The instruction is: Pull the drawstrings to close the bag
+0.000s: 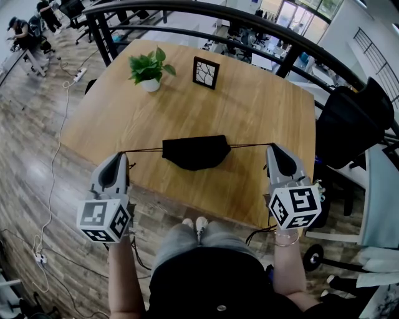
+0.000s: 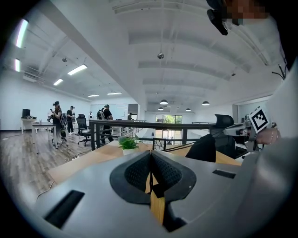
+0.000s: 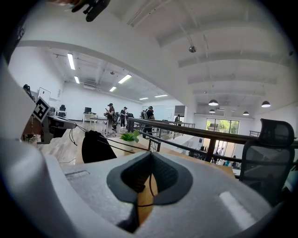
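Note:
A black drawstring bag (image 1: 196, 152) is stretched over the wooden table (image 1: 249, 106) near its front edge, with its mouth gathered. The left drawstring (image 1: 142, 150) runs taut to my left gripper (image 1: 123, 156), which is shut on it. My right gripper (image 1: 270, 149) is shut on the right drawstring (image 1: 249, 146), also taut. In the left gripper view the closed pads (image 2: 139, 174) pinch a thin black cord, and the bag (image 2: 205, 148) shows to the right. In the right gripper view the cord loops between the closed pads (image 3: 163, 176), and the bag (image 3: 97, 146) shows to the left.
A potted plant (image 1: 148, 68) and a small picture frame (image 1: 206, 72) stand at the table's far side. A black office chair (image 1: 352, 124) is by the right edge. A black railing (image 1: 187, 7) runs behind the table. People stand far off at the left.

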Tool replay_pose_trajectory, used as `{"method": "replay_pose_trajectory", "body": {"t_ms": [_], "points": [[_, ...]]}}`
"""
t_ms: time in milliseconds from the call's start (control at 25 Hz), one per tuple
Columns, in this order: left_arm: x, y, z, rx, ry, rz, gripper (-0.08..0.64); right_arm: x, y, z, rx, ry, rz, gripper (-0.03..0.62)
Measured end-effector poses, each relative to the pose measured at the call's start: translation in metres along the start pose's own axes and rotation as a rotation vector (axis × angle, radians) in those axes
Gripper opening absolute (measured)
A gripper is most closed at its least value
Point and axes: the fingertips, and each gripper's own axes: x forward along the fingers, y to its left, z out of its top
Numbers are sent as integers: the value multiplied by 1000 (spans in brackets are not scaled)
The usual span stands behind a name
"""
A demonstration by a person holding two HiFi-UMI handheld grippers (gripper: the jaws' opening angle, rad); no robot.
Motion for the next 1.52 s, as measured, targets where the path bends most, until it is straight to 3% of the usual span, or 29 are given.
{"method": "replay_pose_trajectory", "body": {"t_ms": [240,440,680,960,1200,1520], "points": [[3,2,-5,-77,2,6,18,3,0,-2,24,5,10,2],[8,1,-8,-97,19,-10,19,9,0,-7,39,20,18,2],[15,-9,-32,-103,117,-74,20,13,8,-27,41,80,60,2],[24,-15,-62,-138,199,-98,20,18,5,-54,58,145,64,2],[37,-21,-82,-204,233,-118,20,26,13,-79,62,204,90,3],[62,-50,-115,-187,340,-201,20,52,26,-120,47,311,156,3]]}}
